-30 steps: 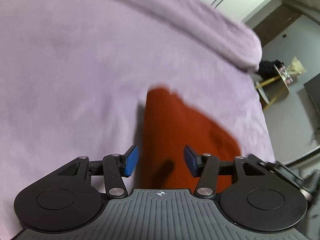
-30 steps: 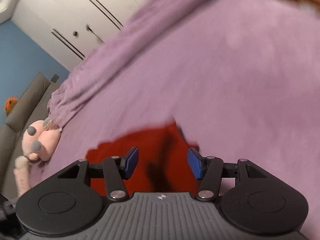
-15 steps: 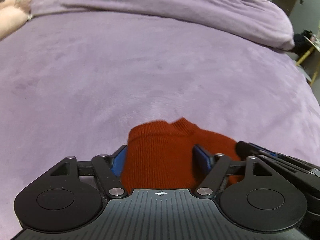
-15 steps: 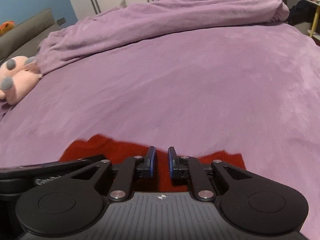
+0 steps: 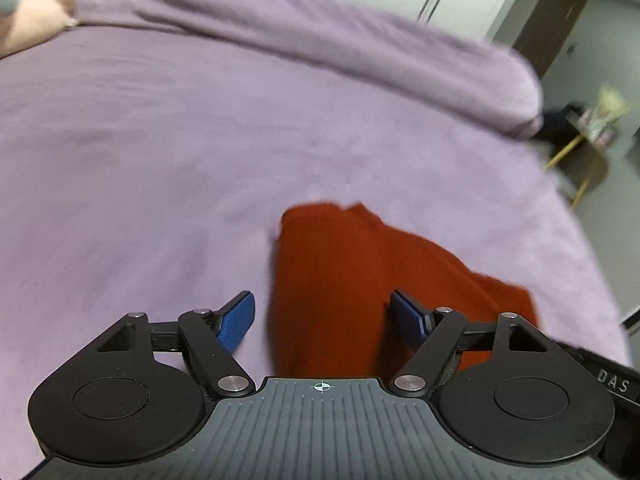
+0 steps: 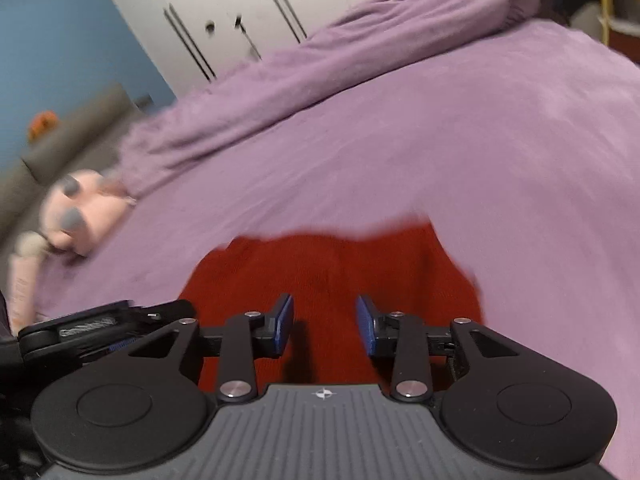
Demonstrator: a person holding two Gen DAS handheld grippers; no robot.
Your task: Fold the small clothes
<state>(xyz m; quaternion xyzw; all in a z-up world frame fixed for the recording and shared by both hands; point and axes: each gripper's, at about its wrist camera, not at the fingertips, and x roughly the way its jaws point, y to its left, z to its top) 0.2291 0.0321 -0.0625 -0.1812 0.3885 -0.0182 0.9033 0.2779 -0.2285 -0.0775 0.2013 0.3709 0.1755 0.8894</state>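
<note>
Item: red knit garment (image 5: 352, 280), small, lying in a compact, apparently folded shape on the purple bed (image 5: 160, 152), lower centre of both views. Left tool (image 5: 322, 318): blue pads spread wide, holding nothing, poised above the garment's edge, probably to check or adjust the fold. Right tool (image 6: 325, 322): pads apart, empty, over the cloth. Surroundings: bunched purple duvet (image 6: 320, 68) across upper frame; pink plush toy (image 6: 84, 212) at left; white wardrobe doors (image 6: 240, 12); blue wall (image 6: 60, 40).

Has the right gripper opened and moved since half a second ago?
Yes. The right gripper now stands open above the red garment, and more red cloth shows ahead of it against the purple bedspread, so it has drawn back.
</note>
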